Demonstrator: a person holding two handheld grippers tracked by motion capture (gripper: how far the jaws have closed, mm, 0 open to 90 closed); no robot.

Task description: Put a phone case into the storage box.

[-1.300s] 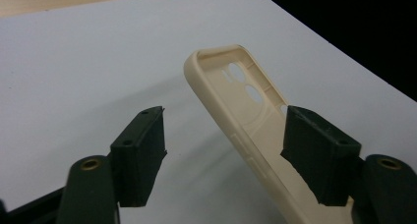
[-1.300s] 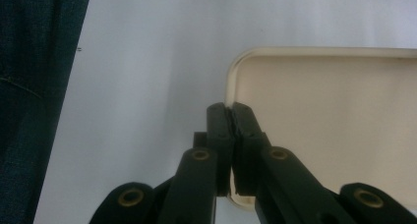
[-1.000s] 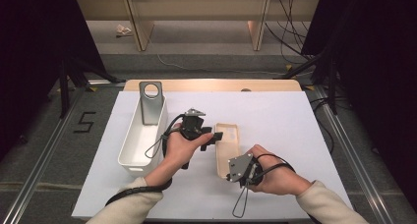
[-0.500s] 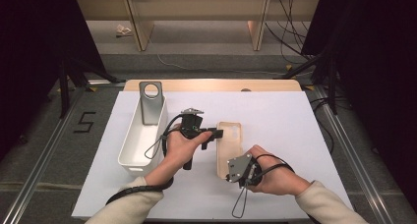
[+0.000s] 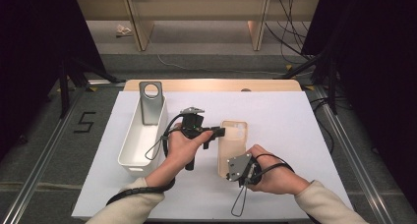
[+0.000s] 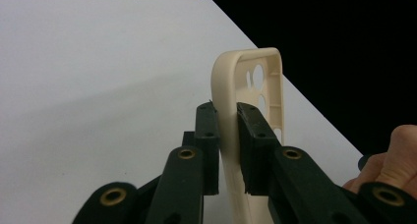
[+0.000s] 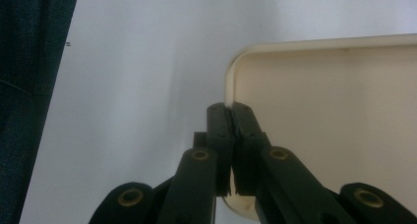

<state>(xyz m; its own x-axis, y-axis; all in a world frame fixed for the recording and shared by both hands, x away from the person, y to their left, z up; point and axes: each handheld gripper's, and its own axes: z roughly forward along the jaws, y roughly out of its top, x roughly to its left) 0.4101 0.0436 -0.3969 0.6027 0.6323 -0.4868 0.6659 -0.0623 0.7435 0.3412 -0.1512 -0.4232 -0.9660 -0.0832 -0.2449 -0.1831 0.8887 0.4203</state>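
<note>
Left gripper (image 5: 216, 132): jaws have just been closing and now clamp the left side wall of the cream phone case (image 5: 234, 145), seen pinched between the pads in the left gripper view (image 6: 231, 135).
Right gripper (image 5: 235, 171): closed on the near rim of the same case (image 7: 231, 98).
Phone case: flat on the white table sheet (image 5: 295, 130), hollow side up, right of the white bin (image 5: 140, 140).
Grey stand (image 5: 151, 102): upright in the bin's far end.
Progress: both grips judged secured; lifting or moving the case not yet begun.
</note>
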